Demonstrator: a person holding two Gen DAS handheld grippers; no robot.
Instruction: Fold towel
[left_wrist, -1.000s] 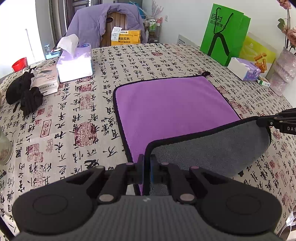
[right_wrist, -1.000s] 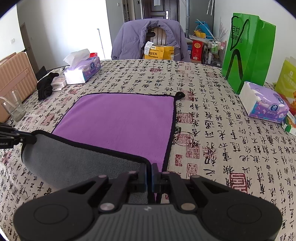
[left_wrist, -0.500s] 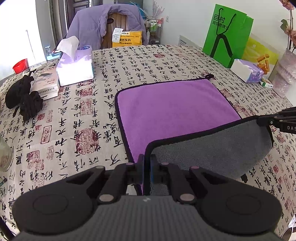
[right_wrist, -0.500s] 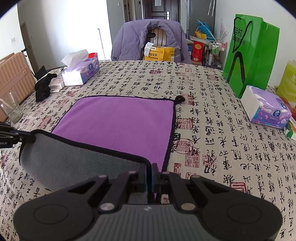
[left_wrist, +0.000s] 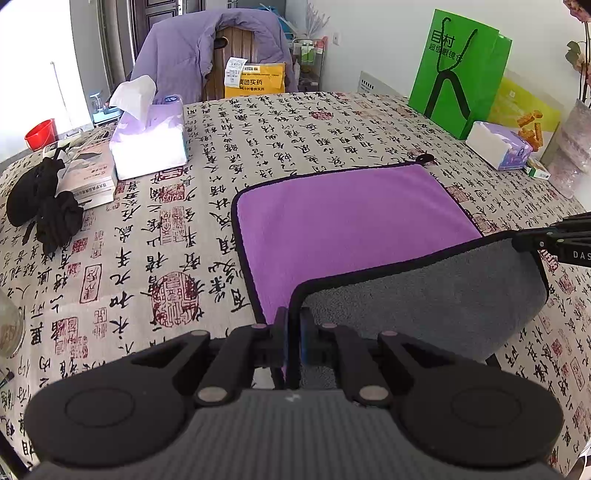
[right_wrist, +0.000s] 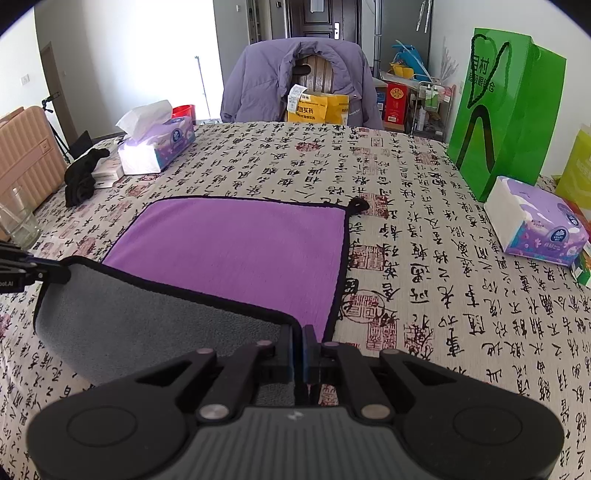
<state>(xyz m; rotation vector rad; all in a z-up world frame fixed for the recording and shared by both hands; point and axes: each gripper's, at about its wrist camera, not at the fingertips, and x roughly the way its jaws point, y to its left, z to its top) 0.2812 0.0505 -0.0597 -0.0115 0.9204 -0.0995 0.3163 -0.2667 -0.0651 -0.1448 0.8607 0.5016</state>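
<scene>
Left wrist view: our left gripper pinches 1 near towel corner.
Right gripper: fingers clamp the other corner.
Towel: near edge lifted for folding; far half flat on the tablecloth.

Left tool jaws pinched together, raised, level. Right tool likewise pinched, alongside at matching height.

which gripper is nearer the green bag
Right. The right gripper holds the towel corner on the green bag's side; the left gripper holds the opposite corner, farther away.
</scene>
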